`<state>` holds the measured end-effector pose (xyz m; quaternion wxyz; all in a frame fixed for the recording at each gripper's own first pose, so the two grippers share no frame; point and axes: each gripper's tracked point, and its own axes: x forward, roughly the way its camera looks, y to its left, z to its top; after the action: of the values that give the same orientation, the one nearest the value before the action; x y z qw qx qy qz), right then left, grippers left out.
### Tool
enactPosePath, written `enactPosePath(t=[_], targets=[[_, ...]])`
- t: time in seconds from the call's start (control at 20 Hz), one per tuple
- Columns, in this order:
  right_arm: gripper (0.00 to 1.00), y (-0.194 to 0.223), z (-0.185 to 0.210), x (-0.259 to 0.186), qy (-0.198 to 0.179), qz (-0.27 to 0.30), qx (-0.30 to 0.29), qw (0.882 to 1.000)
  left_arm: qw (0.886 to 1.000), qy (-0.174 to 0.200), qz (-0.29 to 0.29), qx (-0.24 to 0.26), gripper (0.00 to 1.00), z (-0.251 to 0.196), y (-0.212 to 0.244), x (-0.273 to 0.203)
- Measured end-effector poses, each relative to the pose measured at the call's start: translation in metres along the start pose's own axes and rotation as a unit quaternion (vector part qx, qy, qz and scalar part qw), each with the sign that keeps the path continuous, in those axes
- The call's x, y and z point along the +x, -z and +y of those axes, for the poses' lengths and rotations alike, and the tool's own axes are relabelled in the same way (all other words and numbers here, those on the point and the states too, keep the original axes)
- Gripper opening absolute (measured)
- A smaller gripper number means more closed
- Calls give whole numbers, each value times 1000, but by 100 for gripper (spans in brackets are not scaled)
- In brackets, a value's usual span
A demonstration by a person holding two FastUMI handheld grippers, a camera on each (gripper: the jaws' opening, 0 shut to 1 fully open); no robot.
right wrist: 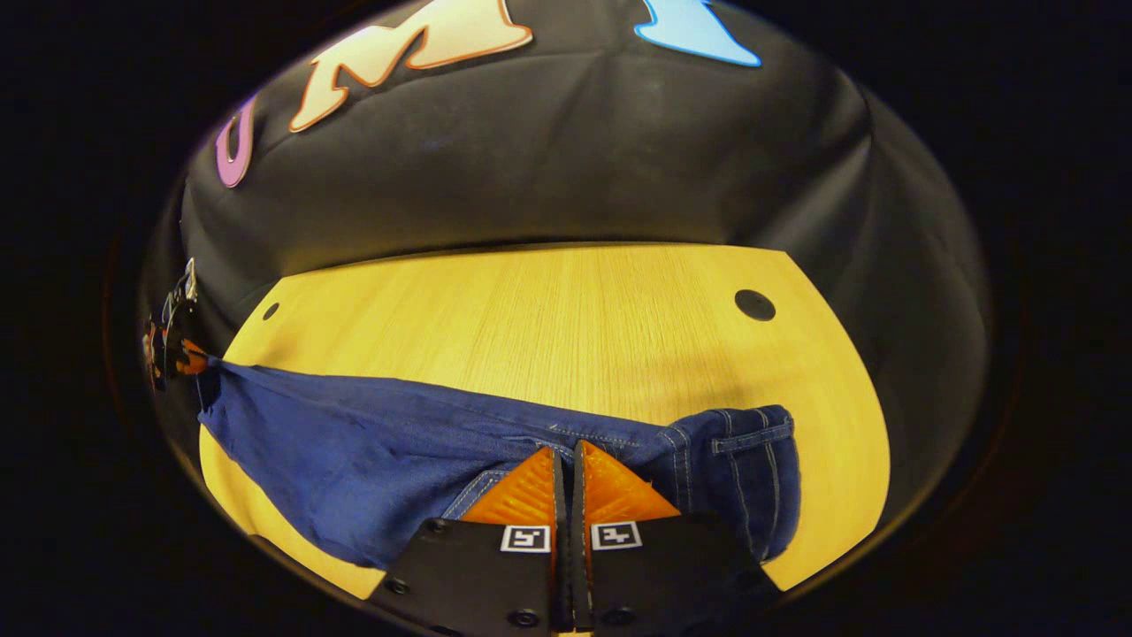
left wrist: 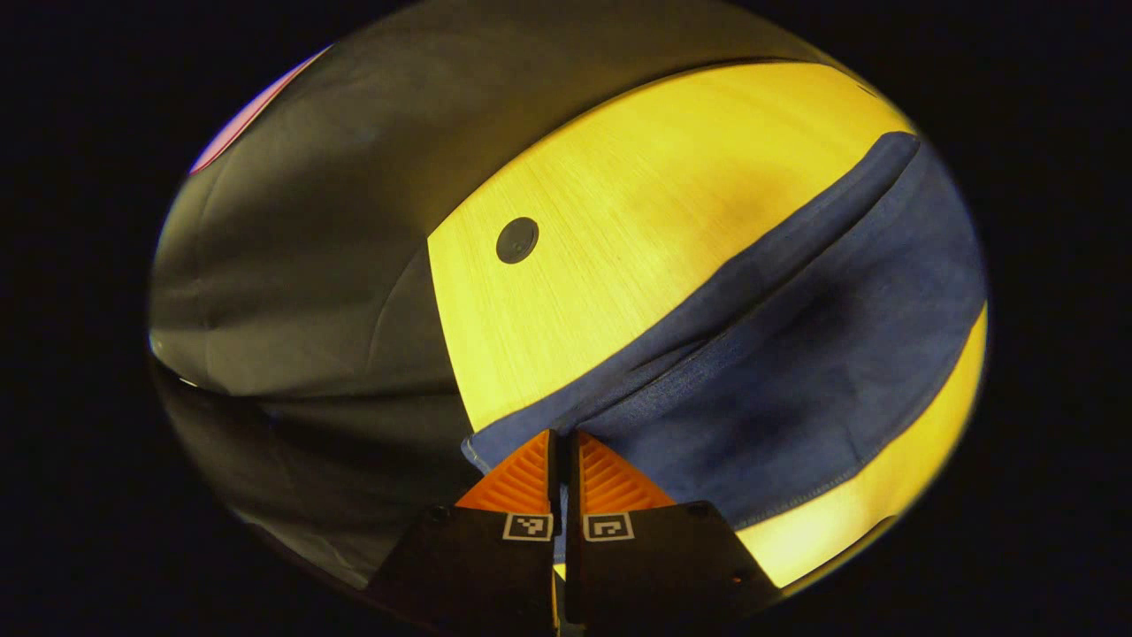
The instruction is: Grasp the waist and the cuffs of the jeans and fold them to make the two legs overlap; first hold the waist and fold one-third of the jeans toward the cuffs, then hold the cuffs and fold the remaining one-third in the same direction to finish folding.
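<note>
Blue jeans (right wrist: 354, 442) stretch across the front of the wooden table (right wrist: 566, 327), from the cuffs at the left to the waist with belt loops (right wrist: 743, 442) at the right. In the right gripper view my right gripper (right wrist: 567, 453) is shut on the waist edge. My left gripper (left wrist: 562, 438) is shut on the cuff end of the jeans (left wrist: 796, 354), whose legs run away from it in two layers, one over the other. The left gripper (right wrist: 172, 345) also appears small at the far left of the right gripper view, holding the cuff end.
The table (left wrist: 619, 221) has a dark round grommet (left wrist: 517, 240) near one corner; in the right gripper view there is one at the right (right wrist: 754, 304) and a smaller one at the left (right wrist: 271, 310). Black cloth walls close in behind and beside the table.
</note>
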<state>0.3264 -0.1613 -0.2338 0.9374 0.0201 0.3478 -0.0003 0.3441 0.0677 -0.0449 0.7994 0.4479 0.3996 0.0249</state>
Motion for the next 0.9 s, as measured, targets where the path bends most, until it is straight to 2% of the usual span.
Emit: enactPosePath(t=[0.05, 0.15, 0.2, 0.3, 0.35, 0.4, 0.5, 0.55, 0.6, 0.65, 0.9], targets=[[6, -4, 0, 4, -1, -4, 9, 1000, 1000, -6, 7, 1, 0, -4, 1, 5], [14, -13, 1, 5, -9, -13, 27, 999, 999, -35, 6, 4, 11, 3, -3, 11], [21, -16, -1, 5, -13, -19, 35, 999, 999, -50, 1, 1, 40, 11, -3, 11], [60, -29, -6, -3, -20, -33, 49, 998, 997, -68, -13, -18, 100, 21, -2, 6], [79, -37, -12, -10, -20, -43, 53, 997, 997, -73, -23, -34, 100, 24, -2, 2], [98, -43, -17, -15, -22, -55, 54, 997, 995, -80, -36, -49, 95, 27, -1, -6], [88, -53, -37, -33, -11, -72, 50, 996, 990, -89, -64, -87, 95, 31, 3, -25], [95, -56, -48, -42, -6, -76, 48, 996, 987, -87, -80, -111, 95, 28, 4, -35], [89, -55, -58, -51, 0, -79, 45, 996, 983, -85, -94, -134, 94, 25, 5, -45], [95, -54, -71, -60, 7, -79, 42, 996, 979, -82, -104, -157, 95, 25, 9, -51], [96, -16, -133, -84, 33, -45, 35, 998, 961, -77, -127, -232, 95, 16, 29, -70]])
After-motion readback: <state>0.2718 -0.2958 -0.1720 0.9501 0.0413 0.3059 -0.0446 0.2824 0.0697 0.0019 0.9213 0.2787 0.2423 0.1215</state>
